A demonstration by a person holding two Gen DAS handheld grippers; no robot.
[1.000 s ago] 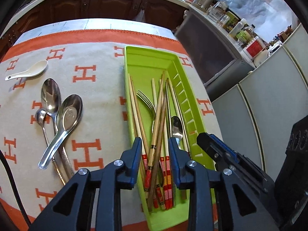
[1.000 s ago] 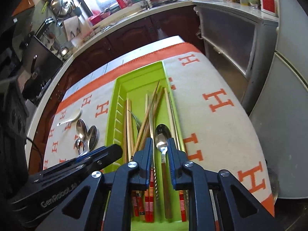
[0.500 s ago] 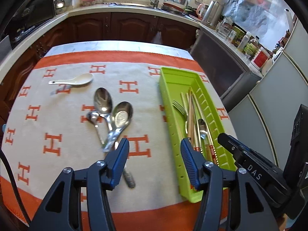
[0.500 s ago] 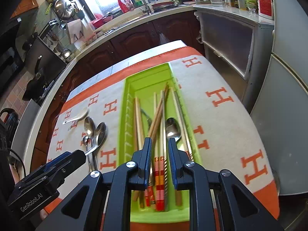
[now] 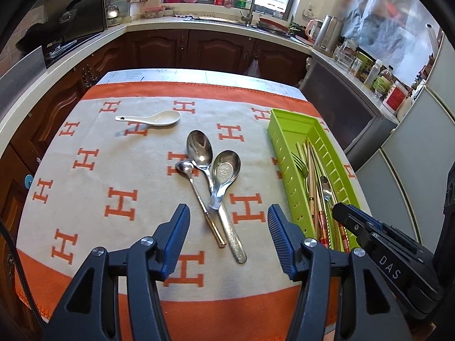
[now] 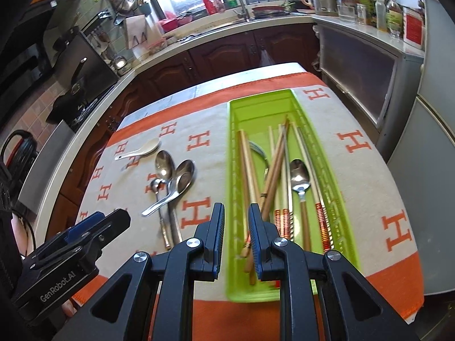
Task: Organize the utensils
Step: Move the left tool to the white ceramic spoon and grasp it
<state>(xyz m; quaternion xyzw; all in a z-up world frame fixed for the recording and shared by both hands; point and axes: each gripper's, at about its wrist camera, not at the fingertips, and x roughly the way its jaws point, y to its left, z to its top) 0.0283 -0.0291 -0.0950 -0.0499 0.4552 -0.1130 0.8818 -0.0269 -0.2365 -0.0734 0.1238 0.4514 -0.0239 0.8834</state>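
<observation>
Steel spoons (image 5: 212, 182) stacked crosswise at 12 o'clock of just-spread, empty left fingers (image 5: 176, 233), green tray (image 5: 280, 147) at 2; right fingers (image 6: 217, 233) near-closed, empty; risk: pinching two handles together.

The left gripper (image 5: 227, 238) has swung from over the green tray (image 5: 287, 153) to above the spoons (image 5: 212, 176), its empty jaws just opened wider; the right gripper (image 6: 236, 236) has drawn back.
</observation>
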